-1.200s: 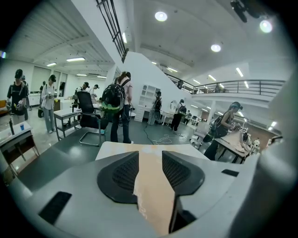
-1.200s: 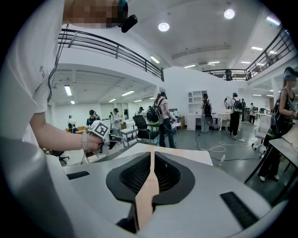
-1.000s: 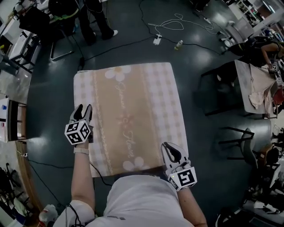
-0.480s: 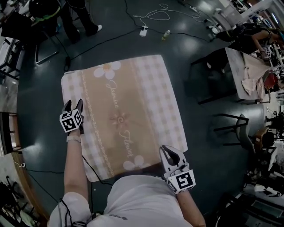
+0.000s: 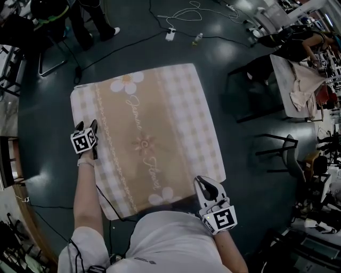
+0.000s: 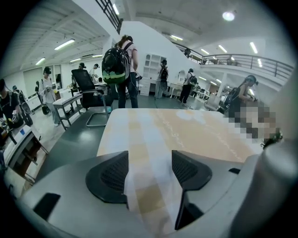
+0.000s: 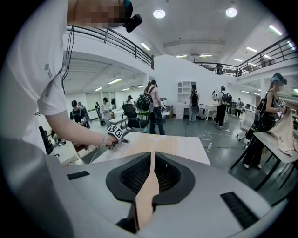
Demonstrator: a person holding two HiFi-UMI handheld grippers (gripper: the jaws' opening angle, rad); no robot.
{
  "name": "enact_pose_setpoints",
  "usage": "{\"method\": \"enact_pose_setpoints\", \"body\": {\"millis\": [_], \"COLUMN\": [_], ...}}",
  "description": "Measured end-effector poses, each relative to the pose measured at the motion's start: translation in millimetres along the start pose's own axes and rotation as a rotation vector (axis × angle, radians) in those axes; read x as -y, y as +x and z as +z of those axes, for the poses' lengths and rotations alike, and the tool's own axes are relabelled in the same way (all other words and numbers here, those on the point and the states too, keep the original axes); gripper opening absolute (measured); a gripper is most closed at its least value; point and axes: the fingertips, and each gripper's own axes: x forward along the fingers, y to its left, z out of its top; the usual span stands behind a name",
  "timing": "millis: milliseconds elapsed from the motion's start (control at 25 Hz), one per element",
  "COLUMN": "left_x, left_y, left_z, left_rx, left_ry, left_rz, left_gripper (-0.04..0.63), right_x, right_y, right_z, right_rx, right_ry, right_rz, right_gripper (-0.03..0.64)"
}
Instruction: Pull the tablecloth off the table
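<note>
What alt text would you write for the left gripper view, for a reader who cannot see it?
The left gripper has its jaws, just now opening, wide apart with a strip of checked tablecloth between them, unpinched. Beyond, the cloth lies flat, and a person with a backpack stands behind it.

Your table top is covered by the beige checked tablecloth (image 5: 144,133), lying flat on it. On the dark floor (image 5: 48,160) beyond your far edge lie a white cable (image 5: 187,11), a power strip (image 5: 170,35) and a small bottle (image 5: 199,38).
</note>
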Motion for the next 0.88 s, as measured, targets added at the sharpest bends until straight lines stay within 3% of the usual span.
{"method": "enact_pose_setpoints", "body": {"millis": [200, 560, 880], "left_x": [-1.1, -2.0, 4.7], "left_y": [2.2, 2.0, -1.1], "left_z": [-3.7, -4.3, -7.6], "left_rx": [-0.007, -0.041, -0.045], "left_ry": [0.048, 0.039, 0.030], "left_rz": [0.044, 0.050, 0.057], "left_gripper": [0.270, 0.267, 0.159], "right_x": [4.6, 12.6, 16.9], "right_y": [-2.4, -8.5, -13.5], "right_z": [-2.3, -3.5, -4.6], "right_rx": [-0.015, -0.018, -0.004], "right_ry": [-0.006, -0.014, -0.010], "right_rz": [-0.004, -0.014, -0.012], "right_gripper": [0.032, 0.032, 0.032]}}
